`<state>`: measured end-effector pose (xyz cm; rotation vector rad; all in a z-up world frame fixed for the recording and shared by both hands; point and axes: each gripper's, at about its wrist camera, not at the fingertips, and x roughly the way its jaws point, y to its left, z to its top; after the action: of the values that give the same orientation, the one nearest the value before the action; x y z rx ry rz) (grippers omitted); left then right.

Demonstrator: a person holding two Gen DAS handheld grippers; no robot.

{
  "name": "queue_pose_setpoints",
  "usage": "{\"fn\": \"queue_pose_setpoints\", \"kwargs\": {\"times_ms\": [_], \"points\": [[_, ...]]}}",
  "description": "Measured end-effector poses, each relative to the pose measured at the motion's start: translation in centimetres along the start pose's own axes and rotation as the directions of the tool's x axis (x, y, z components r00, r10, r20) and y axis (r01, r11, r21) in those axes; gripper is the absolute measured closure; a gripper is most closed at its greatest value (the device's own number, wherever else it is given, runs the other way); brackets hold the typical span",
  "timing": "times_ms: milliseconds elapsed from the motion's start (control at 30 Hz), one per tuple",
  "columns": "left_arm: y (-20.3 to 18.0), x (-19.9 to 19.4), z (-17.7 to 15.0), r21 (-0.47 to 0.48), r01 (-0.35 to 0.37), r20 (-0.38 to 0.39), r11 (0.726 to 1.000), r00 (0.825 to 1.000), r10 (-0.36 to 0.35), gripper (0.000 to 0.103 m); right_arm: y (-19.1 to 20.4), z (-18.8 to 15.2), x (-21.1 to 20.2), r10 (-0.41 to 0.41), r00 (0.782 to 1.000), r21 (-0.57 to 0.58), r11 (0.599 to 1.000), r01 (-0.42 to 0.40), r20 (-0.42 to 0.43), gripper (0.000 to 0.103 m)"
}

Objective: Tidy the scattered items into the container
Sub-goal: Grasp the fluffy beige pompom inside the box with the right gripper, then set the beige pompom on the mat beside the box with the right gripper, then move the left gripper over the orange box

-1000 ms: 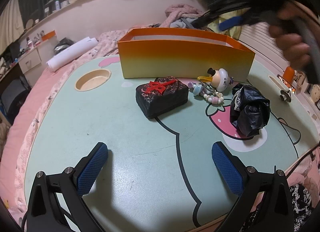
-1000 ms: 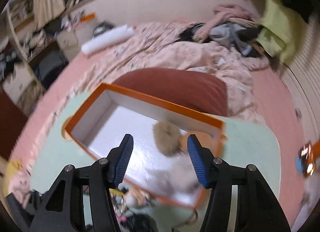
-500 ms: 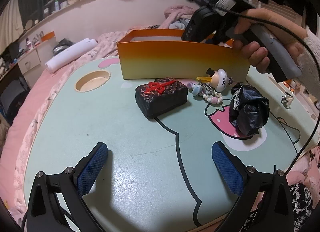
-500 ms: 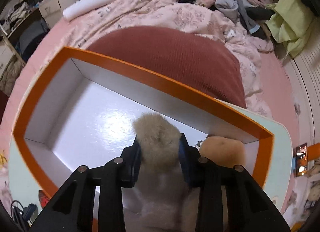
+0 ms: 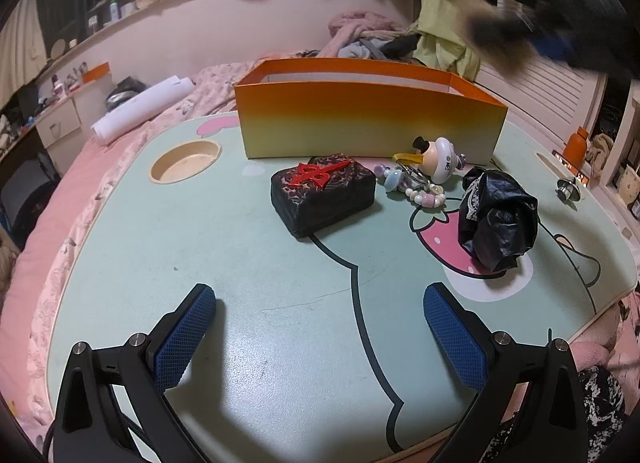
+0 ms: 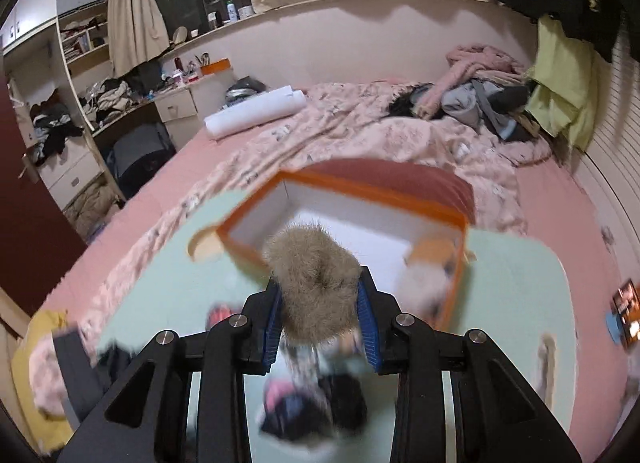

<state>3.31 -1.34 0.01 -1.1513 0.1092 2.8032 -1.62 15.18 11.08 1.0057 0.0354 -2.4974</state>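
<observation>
Fur, tan and fluffy: the pompom (image 6: 314, 283) sits clamped in the right gripper (image 6: 318, 315), held in the air above the near wall of the orange box (image 6: 344, 223). Looks light, soft, squashy; pads bite its middle, unlikely to slip or break. Left gripper (image 5: 320, 337) is spread wide, empty, low over the worktop (image 5: 240, 263). Ahead of it: black pouch (image 5: 324, 193), bead keychain (image 5: 420, 183), crumpled black bag (image 5: 498, 219), all outside the box. Pouch likely firm, take it across the short sides. Keychain is dangly, grab the round toy. Bag is limp, pinch a fold.
</observation>
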Motion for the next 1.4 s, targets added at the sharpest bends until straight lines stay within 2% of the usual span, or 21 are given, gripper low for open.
{"fn": "queue_pose_setpoints", "kwargs": {"times_ms": [100,167,267,333,400,467,500,533,633,733,833,933,1133,1167,1400], "points": [[0.0,0.0,0.0,0.000,0.000,0.000,1.000,1.000,0.000,0.000,-0.7,-3.7,0.3,-0.048,0.998,0.022,0.999,0.048,-0.039,0.068],[0.0,0.0,0.0,0.001,0.000,0.000,1.000,1.000,0.000,0.000,-1.3,-5.6,0.7,-0.050,0.997,0.062,0.997,0.054,-0.058,0.068],[0.1,-0.1,0.0,0.000,0.001,0.001,1.000,1.000,-0.001,0.000,-2.3,-6.8,1.4,-0.026,0.997,0.101,0.994,0.033,-0.069,0.066],[0.1,0.0,0.0,0.000,0.000,0.001,1.000,1.000,0.000,0.000,-2.3,-6.9,1.7,-0.048,0.997,0.097,0.994,0.054,-0.059,0.066],[0.1,0.0,0.0,0.000,0.001,0.001,1.000,1.000,-0.001,0.000,-2.0,-6.9,1.2,-0.070,0.997,0.091,0.993,0.072,-0.030,0.057],[0.1,0.0,0.0,0.000,0.001,0.001,1.000,1.000,-0.001,0.000,-1.7,-7.0,0.4,-0.081,0.997,0.100,0.992,0.079,0.016,0.024],[0.1,0.0,0.0,0.000,0.001,0.001,1.000,1.000,-0.001,0.000,-1.6,-7.1,-0.2,-0.089,0.995,0.109,0.991,0.083,0.051,0.018],[0.1,0.0,0.0,0.000,0.001,0.001,1.000,1.000,-0.001,0.000,-1.6,-7.2,-0.7,-0.098,0.992,0.119,0.989,0.089,0.076,0.017],[0.0,0.0,0.0,0.000,0.000,0.001,1.000,1.000,0.000,0.000,-1.5,-8.1,-1.8,-0.095,0.990,0.121,0.989,0.082,0.107,0.017],[0.1,0.0,0.0,0.000,0.000,0.001,1.000,1.000,0.000,0.000,-1.6,-9.4,-2.5,-0.078,0.991,0.108,0.992,0.067,0.105,0.017],[0.1,0.0,0.0,0.000,0.000,0.001,1.000,1.000,0.000,0.000,-1.5,-11.2,-2.9,-0.092,0.991,0.080,0.993,0.085,0.093,0.017],[0.1,0.0,0.0,0.000,0.001,0.001,1.000,1.000,-0.001,0.000,-1.2,-12.7,-2.3,-0.137,0.989,0.023,0.990,0.136,0.063,0.017],[0.0,0.0,0.0,0.001,0.000,0.001,1.000,1.000,0.000,0.000,-1.7,-13.9,0.6,-0.146,0.989,0.012,0.989,0.146,-0.029,0.016],[0.0,0.0,0.1,0.001,-0.001,0.001,1.000,1.000,0.001,0.000,-1.5,-14.1,0.7,-0.175,0.985,-0.003,0.985,0.175,-0.013,0.016],[0.0,0.0,0.0,0.000,0.000,0.002,1.000,1.000,0.000,0.000,-2.0,-14.1,0.6,-0.195,0.981,0.016,0.981,0.195,-0.001,0.005]]}}
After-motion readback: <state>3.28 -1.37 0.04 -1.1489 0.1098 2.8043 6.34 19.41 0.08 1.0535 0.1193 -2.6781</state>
